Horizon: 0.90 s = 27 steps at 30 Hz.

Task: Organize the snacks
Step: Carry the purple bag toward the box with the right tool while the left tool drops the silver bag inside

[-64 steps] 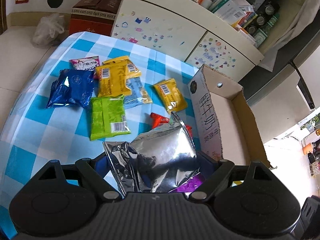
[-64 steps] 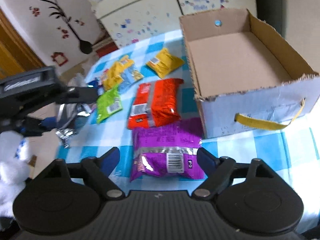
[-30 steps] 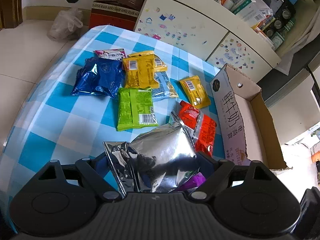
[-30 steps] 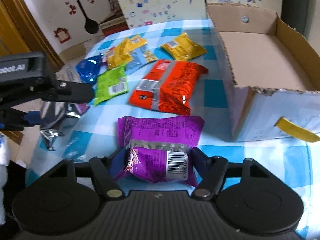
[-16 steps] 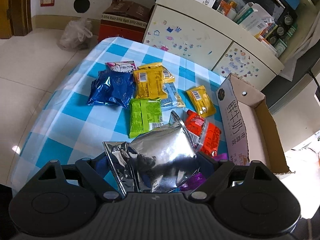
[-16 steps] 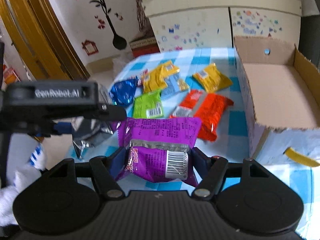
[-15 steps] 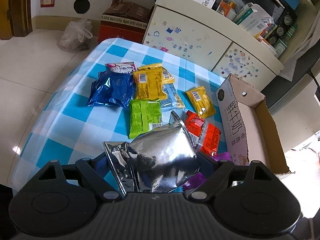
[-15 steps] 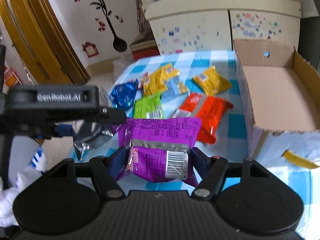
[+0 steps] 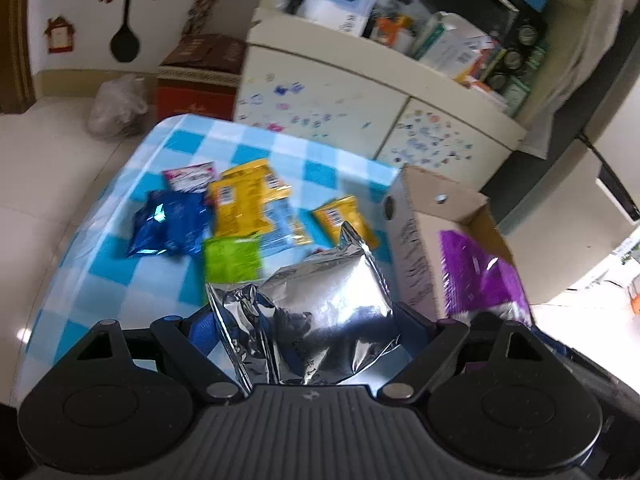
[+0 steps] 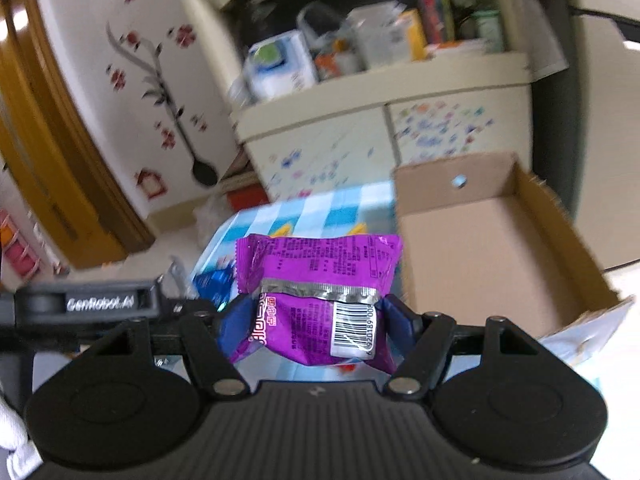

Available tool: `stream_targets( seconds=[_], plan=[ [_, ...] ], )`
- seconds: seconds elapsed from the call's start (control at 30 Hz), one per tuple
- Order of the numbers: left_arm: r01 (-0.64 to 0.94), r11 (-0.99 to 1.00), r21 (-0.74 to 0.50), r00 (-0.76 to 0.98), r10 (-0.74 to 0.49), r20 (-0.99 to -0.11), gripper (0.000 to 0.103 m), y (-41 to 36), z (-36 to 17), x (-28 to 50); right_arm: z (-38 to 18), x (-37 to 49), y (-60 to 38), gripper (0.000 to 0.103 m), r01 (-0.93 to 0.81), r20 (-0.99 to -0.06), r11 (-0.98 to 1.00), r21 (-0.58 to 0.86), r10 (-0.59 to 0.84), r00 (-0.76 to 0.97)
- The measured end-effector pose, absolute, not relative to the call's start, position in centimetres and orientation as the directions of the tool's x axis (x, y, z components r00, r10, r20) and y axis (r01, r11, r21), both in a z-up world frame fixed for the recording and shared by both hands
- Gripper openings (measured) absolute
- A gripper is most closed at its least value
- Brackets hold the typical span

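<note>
My left gripper [image 9: 308, 328] is shut on a silver foil snack bag [image 9: 320, 304] and holds it above the near edge of the table. My right gripper [image 10: 316, 320] is shut on a purple snack bag [image 10: 316, 280], lifted high in front of the open cardboard box [image 10: 492, 256]. In the left wrist view the purple bag [image 9: 480, 276] hangs over the box [image 9: 416, 248]. On the checked tablecloth [image 9: 120, 280] lie a blue bag [image 9: 168, 224], yellow bags [image 9: 244, 200], a green bag [image 9: 230, 258] and a pink packet [image 9: 190, 176].
A cream cabinet [image 9: 360, 96] with stickers and cluttered shelves stands behind the table. A red-brown carton [image 9: 196, 76] and a plastic bag [image 9: 116, 104] sit on the floor to the left. The left gripper's body [image 10: 100, 304] shows at the left of the right wrist view.
My right gripper has lifted the purple bag off the table and carried it toward the box. My left gripper has tilted up with the silver bag still in it.
</note>
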<state>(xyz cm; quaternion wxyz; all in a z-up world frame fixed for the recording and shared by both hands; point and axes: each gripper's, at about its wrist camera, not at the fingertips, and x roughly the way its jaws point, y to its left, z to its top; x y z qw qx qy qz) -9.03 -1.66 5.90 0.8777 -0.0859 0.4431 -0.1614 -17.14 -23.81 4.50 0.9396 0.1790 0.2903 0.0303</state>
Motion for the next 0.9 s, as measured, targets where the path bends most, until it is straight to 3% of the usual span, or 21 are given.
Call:
stream_targets(
  seconds=[0.37,0.9],
  plan=[
    [0.331,0.888,-0.32,0.522,-0.455,-0.722,0.09,-7.7,8.1,-8.0,7.1,-17.7,-30.1,0.071,0.172,-0.475,0.898,0.404,0.046,0.879],
    [0.417,0.853,-0.315,0.427,-0.49,-0.76,0.09,-16.3,5.3,-5.9,6.5,-15.9,-36.3,0.071,0.33,-0.515,0.766,0.551,0.001,0.857]
  ],
)
